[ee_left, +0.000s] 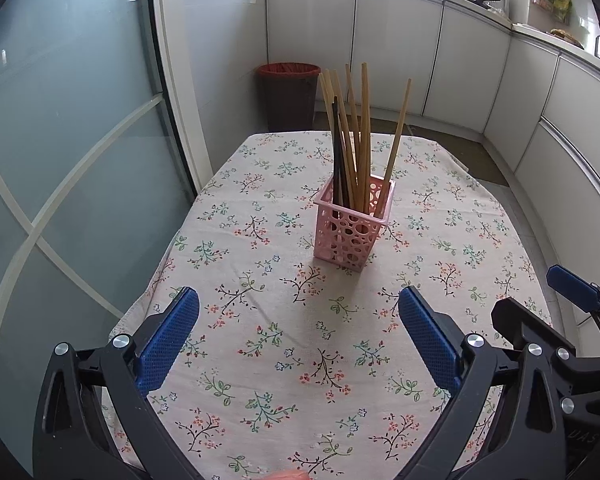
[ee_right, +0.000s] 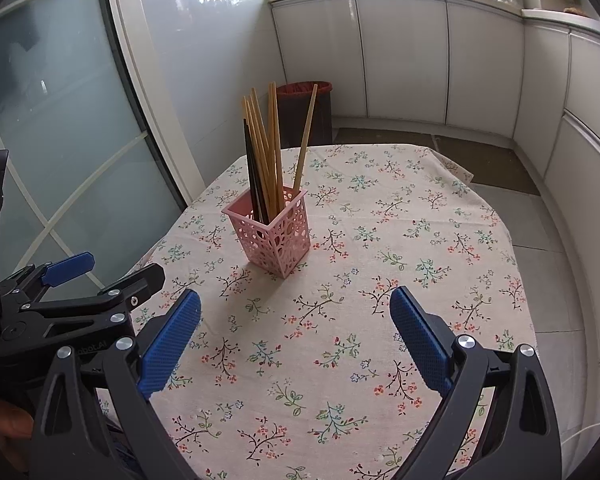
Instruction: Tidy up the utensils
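Observation:
A pink perforated holder (ee_left: 352, 228) stands upright on the floral tablecloth (ee_left: 260, 320). Several wooden chopsticks (ee_left: 364, 128) and a dark pair (ee_left: 337, 152) stand in it. My left gripper (ee_left: 298, 308) is open and empty, hovering over the cloth well short of the holder. In the right wrist view the holder (ee_right: 274, 236) with its chopsticks (ee_right: 266, 148) sits ahead and to the left. My right gripper (ee_right: 294, 308) is open and empty above the cloth (ee_right: 360, 320). The left gripper's body (ee_right: 72, 296) shows at the left edge there.
A dark bin with a red liner (ee_left: 288, 96) stands on the floor behind the table. White cabinets (ee_left: 460, 60) run along the back and right. A frosted glass sliding door (ee_left: 60, 160) is close on the left. The right gripper's body (ee_left: 560, 320) shows at the right.

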A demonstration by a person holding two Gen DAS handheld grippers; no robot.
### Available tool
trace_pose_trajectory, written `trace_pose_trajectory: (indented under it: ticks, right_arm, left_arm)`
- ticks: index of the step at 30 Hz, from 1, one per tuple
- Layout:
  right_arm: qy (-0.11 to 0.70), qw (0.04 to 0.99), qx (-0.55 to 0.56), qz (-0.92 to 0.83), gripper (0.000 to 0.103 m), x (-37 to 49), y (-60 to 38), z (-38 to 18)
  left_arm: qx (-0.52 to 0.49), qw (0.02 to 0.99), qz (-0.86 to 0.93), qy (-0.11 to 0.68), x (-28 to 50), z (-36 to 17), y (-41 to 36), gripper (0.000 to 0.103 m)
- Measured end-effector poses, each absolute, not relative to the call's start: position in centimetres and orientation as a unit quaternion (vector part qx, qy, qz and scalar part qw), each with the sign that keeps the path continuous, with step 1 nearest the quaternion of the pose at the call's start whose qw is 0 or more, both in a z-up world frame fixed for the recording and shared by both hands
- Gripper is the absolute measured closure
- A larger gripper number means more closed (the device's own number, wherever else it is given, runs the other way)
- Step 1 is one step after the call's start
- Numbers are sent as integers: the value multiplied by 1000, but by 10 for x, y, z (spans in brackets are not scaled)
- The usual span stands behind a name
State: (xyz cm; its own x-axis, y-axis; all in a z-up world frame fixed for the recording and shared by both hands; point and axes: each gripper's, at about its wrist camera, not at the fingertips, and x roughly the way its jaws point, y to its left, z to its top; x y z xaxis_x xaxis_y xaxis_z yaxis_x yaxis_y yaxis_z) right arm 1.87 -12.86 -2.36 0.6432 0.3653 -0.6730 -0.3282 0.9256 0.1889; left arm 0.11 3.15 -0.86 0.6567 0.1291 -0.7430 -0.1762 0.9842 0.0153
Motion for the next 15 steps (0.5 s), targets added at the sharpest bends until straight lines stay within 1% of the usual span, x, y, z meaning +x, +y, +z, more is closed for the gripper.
trace_pose_trajectory:
  ticks: [15]
  right_arm:
    - [377,905,28,193,10,19,-128,-25]
  left_arm:
    - [-46,906,76,415,3,-11,34,7]
